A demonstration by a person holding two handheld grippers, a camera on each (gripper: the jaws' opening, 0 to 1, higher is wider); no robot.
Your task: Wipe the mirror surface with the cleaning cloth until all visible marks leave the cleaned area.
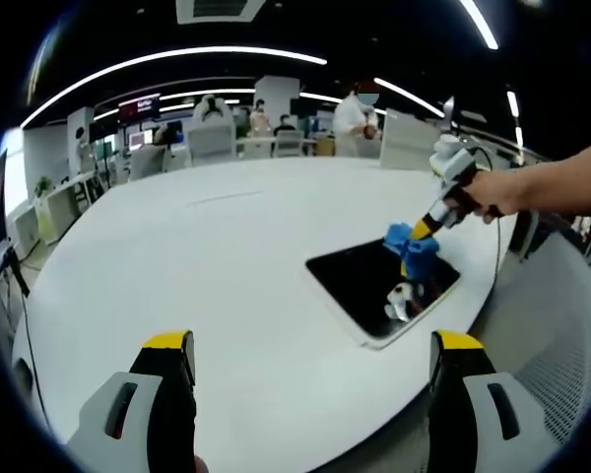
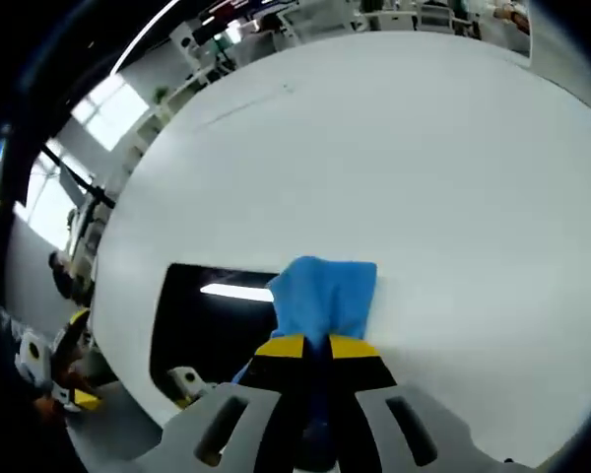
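A dark rectangular mirror (image 1: pixel 369 281) lies flat on the white table (image 1: pixel 207 256), near its right edge. My right gripper (image 1: pixel 421 235) comes in from the right, held by a hand, shut on a blue cleaning cloth (image 1: pixel 410 246) that presses on the mirror's far corner. In the right gripper view the blue cloth (image 2: pixel 323 296) sticks out from between the closed yellow-tipped jaws of my right gripper (image 2: pixel 317 347), over the mirror (image 2: pixel 212 320) edge. My left gripper (image 1: pixel 313 347) hovers open over the table's near side, short of the mirror, with nothing between its jaws.
The table's curved edge (image 1: pixel 492 296) runs just right of the mirror. Office chairs (image 1: pixel 209 138), desks and people (image 1: pixel 355 116) stand far behind the table. A cable (image 1: pixel 499 246) hangs from the right gripper.
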